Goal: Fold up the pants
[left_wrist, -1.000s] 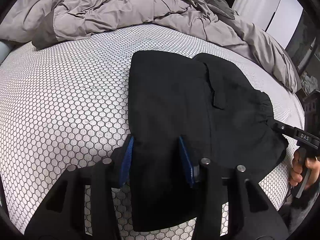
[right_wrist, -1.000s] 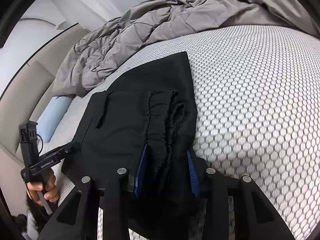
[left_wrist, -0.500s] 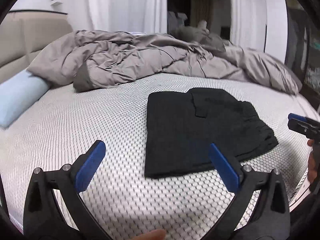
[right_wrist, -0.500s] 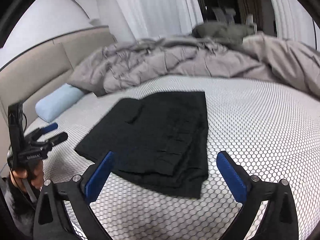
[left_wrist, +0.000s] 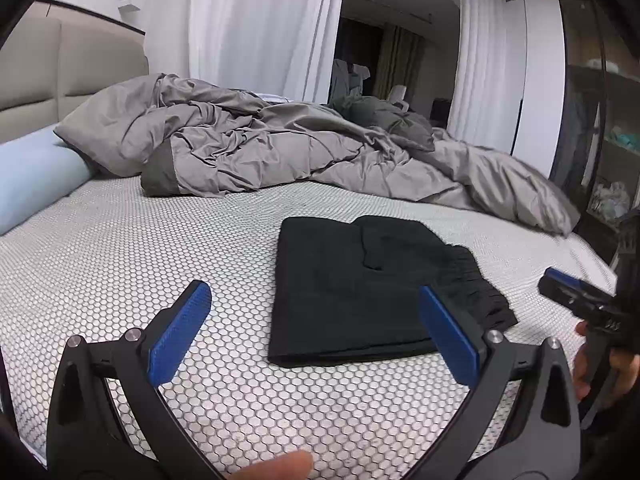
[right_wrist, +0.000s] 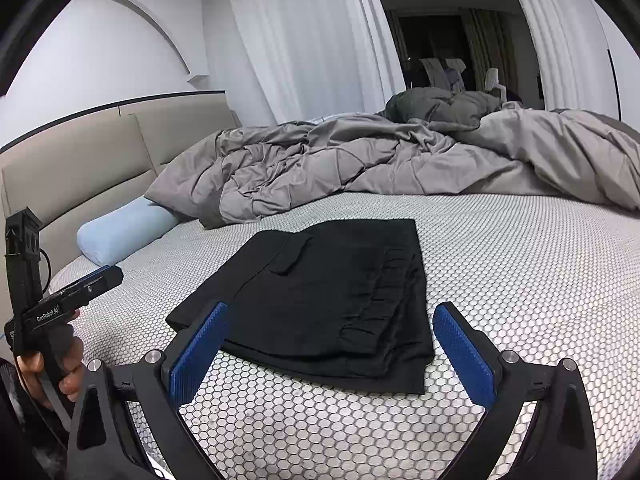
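Left wrist view puts your left gripper spread wide and empty above the honeycomb mattress, with the folded black pants lying flat just beyond its fingers. Right wrist view shows your right gripper equally wide, holding nothing, the pants between and beyond its blue pads, grey duvet behind.

A home bedroom. A bed with padded headboard, rumpled grey duvet and white curtains shows it.
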A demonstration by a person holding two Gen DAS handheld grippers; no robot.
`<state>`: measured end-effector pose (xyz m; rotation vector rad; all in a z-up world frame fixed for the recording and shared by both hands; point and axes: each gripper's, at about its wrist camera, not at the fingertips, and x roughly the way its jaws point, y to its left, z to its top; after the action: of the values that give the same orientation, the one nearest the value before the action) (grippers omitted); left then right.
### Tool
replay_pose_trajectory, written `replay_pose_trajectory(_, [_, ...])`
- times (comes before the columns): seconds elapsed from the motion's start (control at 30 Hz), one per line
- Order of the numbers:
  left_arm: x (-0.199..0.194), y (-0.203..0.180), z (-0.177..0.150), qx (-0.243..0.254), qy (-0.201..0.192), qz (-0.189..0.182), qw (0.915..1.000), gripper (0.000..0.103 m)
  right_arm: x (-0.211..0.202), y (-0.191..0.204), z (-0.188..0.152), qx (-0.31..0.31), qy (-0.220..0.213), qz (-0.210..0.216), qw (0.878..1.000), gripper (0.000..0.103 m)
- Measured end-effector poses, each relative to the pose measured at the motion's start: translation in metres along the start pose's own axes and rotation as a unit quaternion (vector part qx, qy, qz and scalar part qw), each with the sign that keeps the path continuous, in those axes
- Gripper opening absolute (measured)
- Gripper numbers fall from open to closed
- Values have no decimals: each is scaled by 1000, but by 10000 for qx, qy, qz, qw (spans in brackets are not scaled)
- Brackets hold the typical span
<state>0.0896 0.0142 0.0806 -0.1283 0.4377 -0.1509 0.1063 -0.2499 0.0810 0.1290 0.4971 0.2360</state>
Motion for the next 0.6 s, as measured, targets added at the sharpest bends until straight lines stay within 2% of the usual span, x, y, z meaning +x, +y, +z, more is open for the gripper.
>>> replay_pose_trajectory(0.6, [15,-2,-3,168,124,100,9997,103,7,10,-3,-195,14,-15,9998,103])
